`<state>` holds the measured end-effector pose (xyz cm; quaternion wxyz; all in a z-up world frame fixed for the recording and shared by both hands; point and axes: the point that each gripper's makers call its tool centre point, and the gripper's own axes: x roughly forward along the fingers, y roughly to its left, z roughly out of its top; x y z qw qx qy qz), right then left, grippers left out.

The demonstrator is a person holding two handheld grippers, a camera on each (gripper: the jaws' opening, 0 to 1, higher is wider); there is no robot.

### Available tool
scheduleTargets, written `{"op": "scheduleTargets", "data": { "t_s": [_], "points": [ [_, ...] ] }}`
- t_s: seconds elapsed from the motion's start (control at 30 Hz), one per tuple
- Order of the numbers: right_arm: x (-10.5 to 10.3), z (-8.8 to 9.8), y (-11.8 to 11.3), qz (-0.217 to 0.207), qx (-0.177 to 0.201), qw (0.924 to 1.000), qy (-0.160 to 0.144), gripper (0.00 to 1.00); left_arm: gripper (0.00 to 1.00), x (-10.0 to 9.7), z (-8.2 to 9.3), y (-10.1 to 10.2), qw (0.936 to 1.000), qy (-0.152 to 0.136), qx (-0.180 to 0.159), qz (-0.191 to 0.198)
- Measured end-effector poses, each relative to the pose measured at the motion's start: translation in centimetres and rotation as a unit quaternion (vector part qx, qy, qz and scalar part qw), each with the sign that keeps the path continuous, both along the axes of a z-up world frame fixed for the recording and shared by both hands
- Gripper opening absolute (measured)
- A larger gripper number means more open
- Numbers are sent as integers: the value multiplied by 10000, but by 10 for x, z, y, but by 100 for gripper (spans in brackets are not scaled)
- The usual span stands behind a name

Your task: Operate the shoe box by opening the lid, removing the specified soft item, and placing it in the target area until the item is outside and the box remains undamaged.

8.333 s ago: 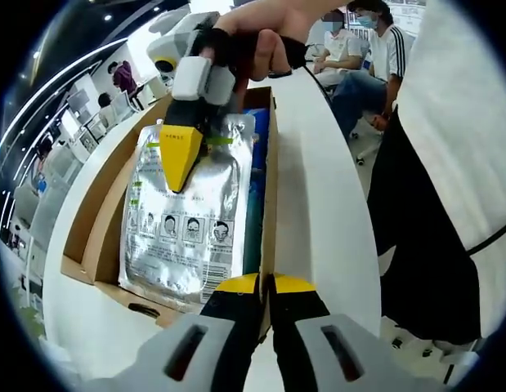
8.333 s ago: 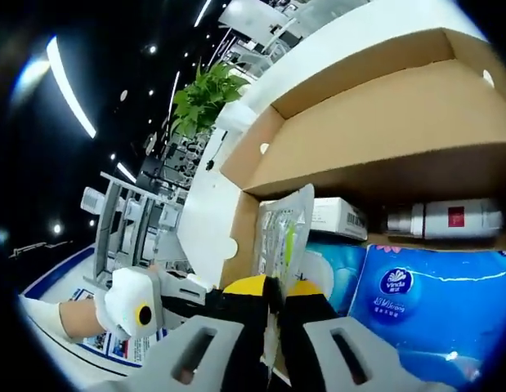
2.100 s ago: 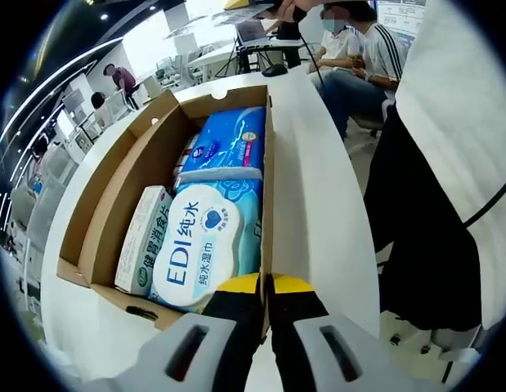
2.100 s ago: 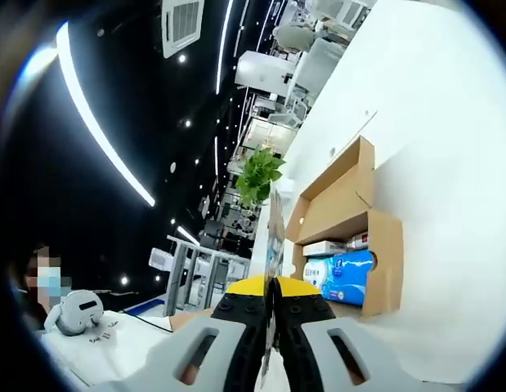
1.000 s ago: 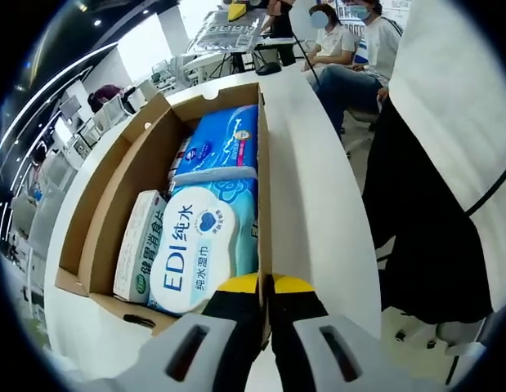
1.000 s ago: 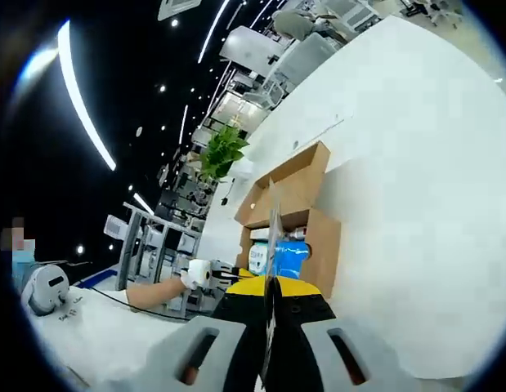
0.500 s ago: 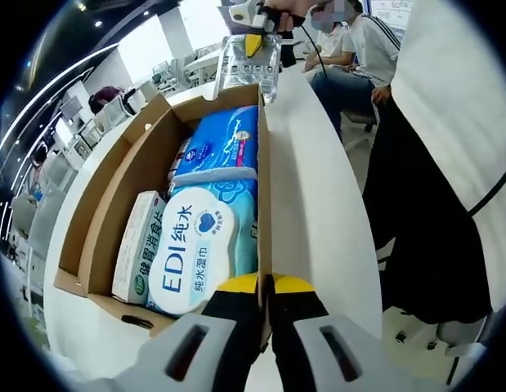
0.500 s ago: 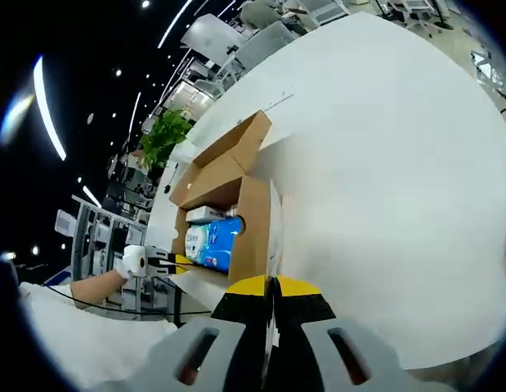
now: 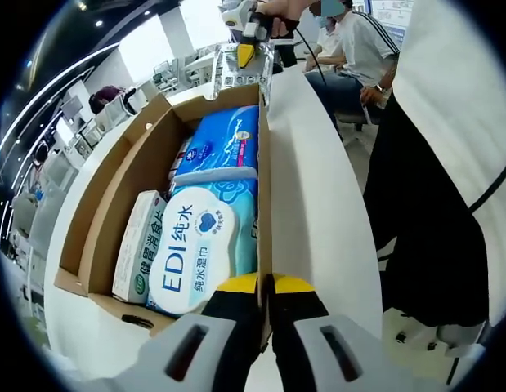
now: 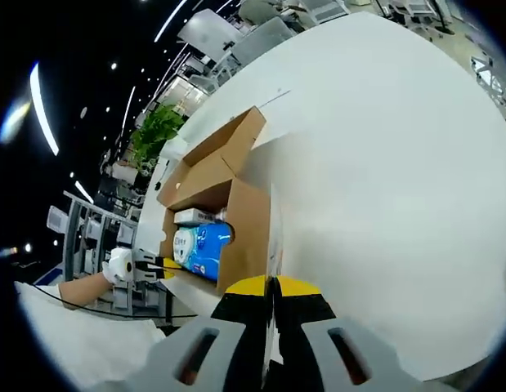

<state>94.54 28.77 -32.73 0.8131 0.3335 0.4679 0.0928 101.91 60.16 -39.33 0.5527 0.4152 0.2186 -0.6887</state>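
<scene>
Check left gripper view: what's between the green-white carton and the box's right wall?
The round EDI wet-wipes pack fills that stretch, beside the carton, inside the shoe box.

- Left gripper [image 9: 266, 287]: black jaws with yellow tips, grey slotted body at the lower centre.
- Right gripper [image 10: 271, 292]: matching black, yellow and grey.
- Person: white top, black trousers, right edge.

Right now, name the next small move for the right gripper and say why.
Probably lower the silver pouch onto the bare white table past the shoe box and open. The right gripper is shut on it, outside the box; the left gripper pinches the wall.
</scene>
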Motion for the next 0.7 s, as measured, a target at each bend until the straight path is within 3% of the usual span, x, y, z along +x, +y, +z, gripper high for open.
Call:
{"op": "scheduleTargets", "data": {
  "t_s": [0.43,0.47,0.53,0.63,0.7],
  "points": [
    [11,-8,0,15,25,10000,64,0,2,-1,2,-1,10000,34,20,-4],
    [12,-11,-1,12,-39,10000,48,0,2,-1,2,-1,10000,30,19,-1],
    [12,-24,-9,117,-521,9986,21,0,2,0,2,0,10000,27,17,15],
    [9,-29,2,113,-418,9988,227,0,3,-1,2,-1,10000,28,29,28],
    [7,-36,-4,81,-507,9984,255,0,3,0,1,0,10000,33,35,42]
  ]
}}
